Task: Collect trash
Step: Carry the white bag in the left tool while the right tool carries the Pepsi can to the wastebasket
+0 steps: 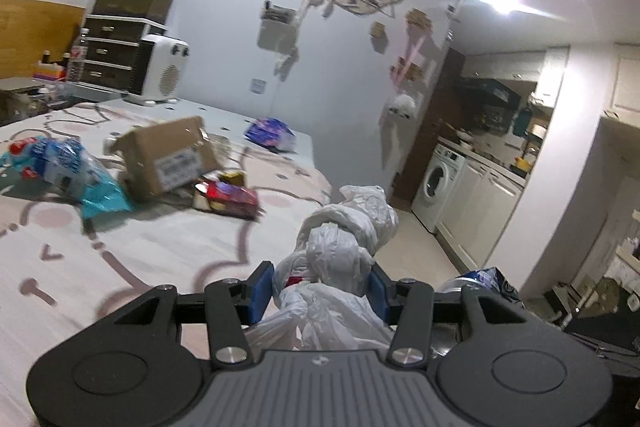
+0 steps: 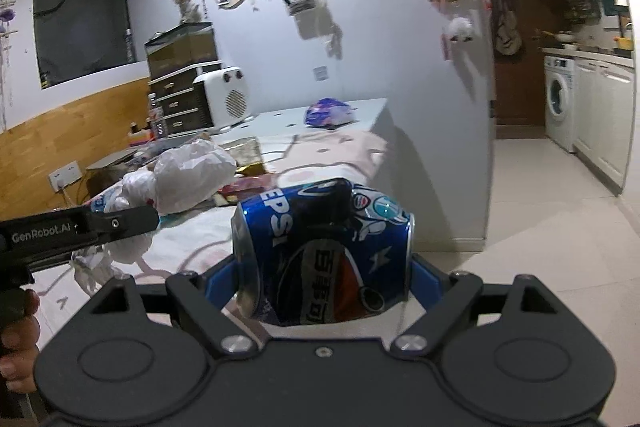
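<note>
My left gripper point(image 1: 318, 285) is shut on a crumpled white plastic bag point(image 1: 344, 239) and holds it above the near edge of the bed point(image 1: 120, 251). The bag also shows in the right wrist view point(image 2: 188, 175), with the left gripper's body point(image 2: 80, 225) at the left. My right gripper point(image 2: 324, 279) is shut on a dented blue Pepsi can point(image 2: 320, 251), lying sideways between the pads; the can's edge shows in the left wrist view point(image 1: 486, 281). On the bed lie a cardboard box point(image 1: 168, 155), a blue-and-white wrapper point(image 1: 68, 163), a red packet point(image 1: 228, 195) and a purple bag point(image 1: 270, 133).
A white heater point(image 1: 160, 71) and a dark drawer unit point(image 1: 116, 43) stand behind the bed. A wall with pinned photos point(image 1: 320, 27) rises past the bed. To the right, tiled floor point(image 2: 560, 227) leads to a kitchen with a washing machine point(image 2: 560, 99).
</note>
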